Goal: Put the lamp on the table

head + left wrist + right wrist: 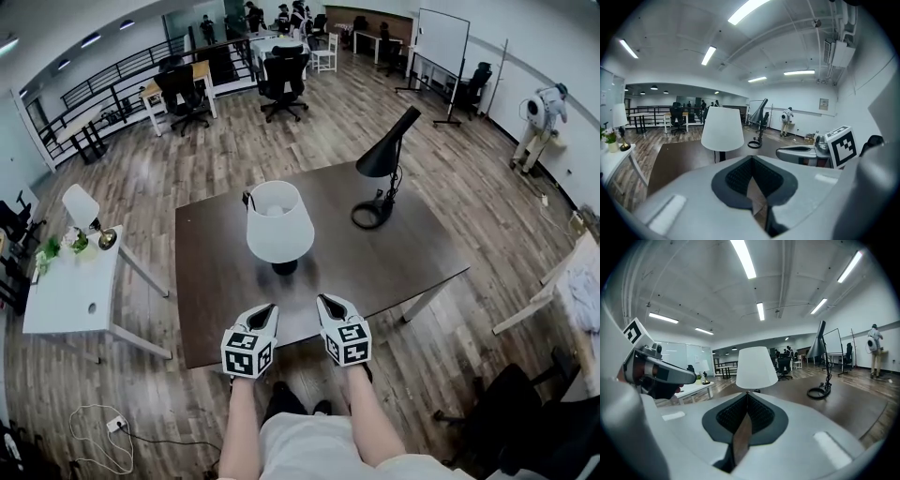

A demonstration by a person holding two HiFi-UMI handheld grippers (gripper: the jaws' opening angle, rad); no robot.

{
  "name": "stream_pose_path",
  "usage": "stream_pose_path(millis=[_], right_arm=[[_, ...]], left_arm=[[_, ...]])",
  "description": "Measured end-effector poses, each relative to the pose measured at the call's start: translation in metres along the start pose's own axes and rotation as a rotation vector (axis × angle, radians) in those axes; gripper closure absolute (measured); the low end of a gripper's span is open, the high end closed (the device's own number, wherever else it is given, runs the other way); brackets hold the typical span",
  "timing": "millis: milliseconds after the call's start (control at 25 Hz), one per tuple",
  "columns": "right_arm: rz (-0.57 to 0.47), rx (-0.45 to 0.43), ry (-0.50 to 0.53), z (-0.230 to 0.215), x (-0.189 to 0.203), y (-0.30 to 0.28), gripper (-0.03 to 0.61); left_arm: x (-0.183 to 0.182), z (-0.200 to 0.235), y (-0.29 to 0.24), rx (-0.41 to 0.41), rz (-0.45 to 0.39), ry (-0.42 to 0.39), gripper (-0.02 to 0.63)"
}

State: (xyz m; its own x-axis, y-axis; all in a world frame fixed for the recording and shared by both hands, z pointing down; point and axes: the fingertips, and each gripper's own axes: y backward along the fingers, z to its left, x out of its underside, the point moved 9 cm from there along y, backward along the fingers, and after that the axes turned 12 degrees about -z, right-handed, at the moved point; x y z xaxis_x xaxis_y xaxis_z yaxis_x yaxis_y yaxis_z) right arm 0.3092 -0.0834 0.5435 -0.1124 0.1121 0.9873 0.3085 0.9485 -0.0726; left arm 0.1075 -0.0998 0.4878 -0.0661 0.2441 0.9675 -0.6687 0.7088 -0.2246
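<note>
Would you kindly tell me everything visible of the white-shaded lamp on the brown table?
The lamp has a smooth white tapered shade, open on top, over a short dark stem and small dark round base. It stands upright near the middle of the brown table, touching only that. A dark cord seems to trail behind it.

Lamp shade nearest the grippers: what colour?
White; the lamp shade shows best in head view.

White side table point(66, 300) noted at left, small plant point(77, 242) set on it; whiteboard point(441, 39) stood by far wall.
</note>
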Motion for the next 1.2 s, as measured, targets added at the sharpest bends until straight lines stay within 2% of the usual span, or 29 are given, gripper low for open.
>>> stream_pose_path(millis=[680, 960, 1200], right_arm=[[0.031, -0.032, 0.008, 0.006, -0.012, 0.003, 0.552], [0.04, -0.046, 0.007, 0.007, -0.01, 0.008, 0.551], [0.034, -0.015, 0.019, 0.002, -0.015, 0.008, 0.549]], left_arm=[[-0.01, -0.008, -0.001, 0.037, -0.005, -0.01, 0.612], [-0.011, -0.006, 0.003, 0.016, -0.002, -0.016, 0.612], [-0.011, -0.003, 0.008, 0.0, -0.002, -0.017, 0.612]])
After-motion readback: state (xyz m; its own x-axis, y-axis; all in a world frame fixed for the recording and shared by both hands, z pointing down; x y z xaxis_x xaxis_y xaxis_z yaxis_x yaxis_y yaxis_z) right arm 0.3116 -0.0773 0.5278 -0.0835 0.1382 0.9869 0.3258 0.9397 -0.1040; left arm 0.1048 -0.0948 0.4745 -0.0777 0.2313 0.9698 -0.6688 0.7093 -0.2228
